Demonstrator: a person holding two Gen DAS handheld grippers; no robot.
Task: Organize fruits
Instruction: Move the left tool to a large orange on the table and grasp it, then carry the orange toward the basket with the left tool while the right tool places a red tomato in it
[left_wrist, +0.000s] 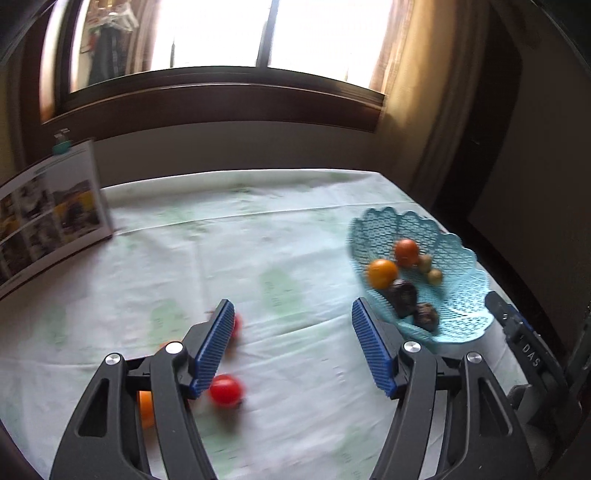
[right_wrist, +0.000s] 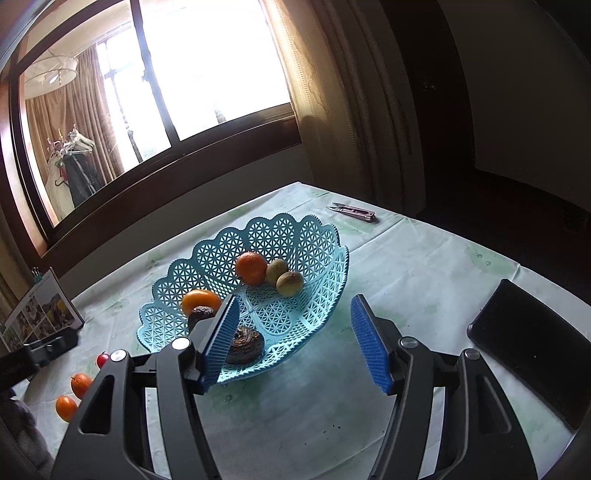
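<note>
Six pieces already sat in the blue lattice basket (right_wrist: 295, 266): two oranges (right_wrist: 251, 267), two small greenish-brown fruits (right_wrist: 290, 283) and two dark wrinkled ones (right_wrist: 243, 345), right in front of the right gripper (right_wrist: 295, 343), whose jaws stood spread and empty. The left gripper (left_wrist: 291, 343) was spread and empty too, the basket ahead to its right. Still loose on the tablecloth (left_wrist: 277, 240) were red tomatoes (left_wrist: 225, 389) by its left finger and small oranges (right_wrist: 81, 384) beyond, so I'd have called it roughly half done.
</note>
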